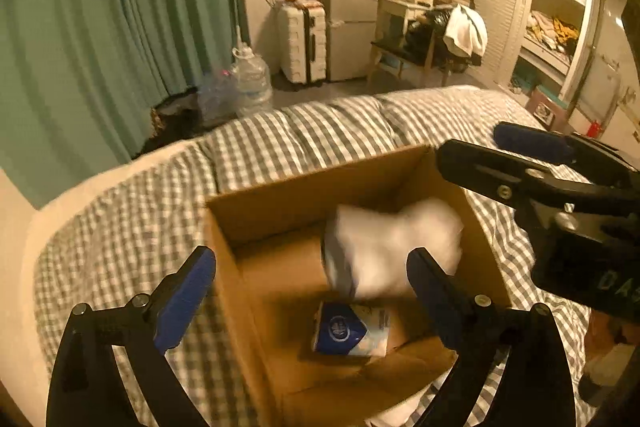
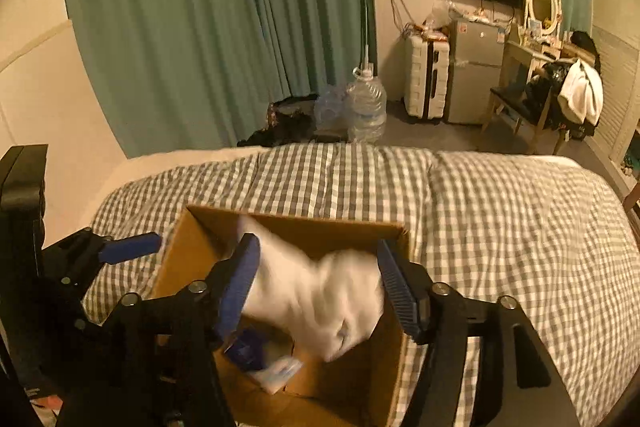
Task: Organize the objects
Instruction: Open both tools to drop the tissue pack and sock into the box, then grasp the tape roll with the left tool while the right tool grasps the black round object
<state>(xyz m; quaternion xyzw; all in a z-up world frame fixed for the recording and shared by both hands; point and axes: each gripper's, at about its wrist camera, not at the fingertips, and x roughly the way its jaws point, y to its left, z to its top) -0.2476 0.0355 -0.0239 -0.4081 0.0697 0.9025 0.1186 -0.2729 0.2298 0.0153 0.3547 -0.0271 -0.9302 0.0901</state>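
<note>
The white cloth (image 2: 320, 299), blurred, hung over the box (image 2: 384, 367), directly between the right claw (image 2: 316, 291)'s parted, non-pressing pads. The left claw (image 1: 312, 291) gaped empty, beside the box.

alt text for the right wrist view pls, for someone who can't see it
A blurred white bundle drops between the right gripper's open blue fingers into a cardboard box on a gingham bed. A blue-and-white packet lies inside; the left gripper shows at left.

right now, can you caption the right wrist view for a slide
Right gripper open above a cardboard box on a checked bed, a blurred white bundle between its fingers.
</note>
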